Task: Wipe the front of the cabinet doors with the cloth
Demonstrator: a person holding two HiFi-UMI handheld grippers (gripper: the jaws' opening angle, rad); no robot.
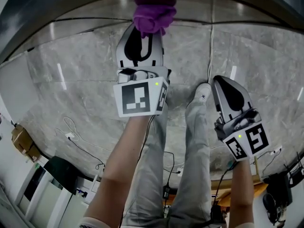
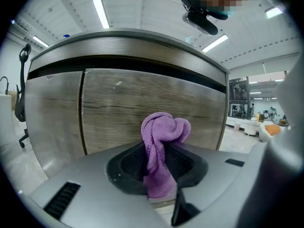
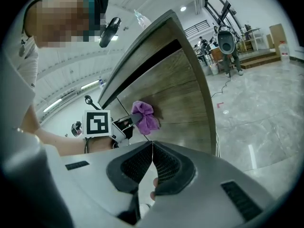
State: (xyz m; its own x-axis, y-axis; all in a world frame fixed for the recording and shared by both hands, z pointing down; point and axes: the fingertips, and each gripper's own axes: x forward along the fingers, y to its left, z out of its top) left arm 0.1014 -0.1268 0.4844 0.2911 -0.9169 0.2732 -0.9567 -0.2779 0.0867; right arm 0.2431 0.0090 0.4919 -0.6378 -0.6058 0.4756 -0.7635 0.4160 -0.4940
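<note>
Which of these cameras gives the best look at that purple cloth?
The left gripper view: the purple cloth sits large in the middle, pinched in the left claw, close before the wooden cabinet door. The head view catches it only at the upper edge. The right gripper view shows it small, from the side, by the door.

Your tally in front of one cabinet (image 2: 123, 44).
You hold two claws, the left claw (image 1: 141, 34) and the right claw (image 1: 228, 87). They carry two marker cubes, the left cube (image 1: 140, 98) and the right cube (image 1: 248, 141). One purple cloth (image 1: 153, 15) shows. Two doors face you: the left door (image 2: 52, 113) and the right door (image 2: 152, 94).
</note>
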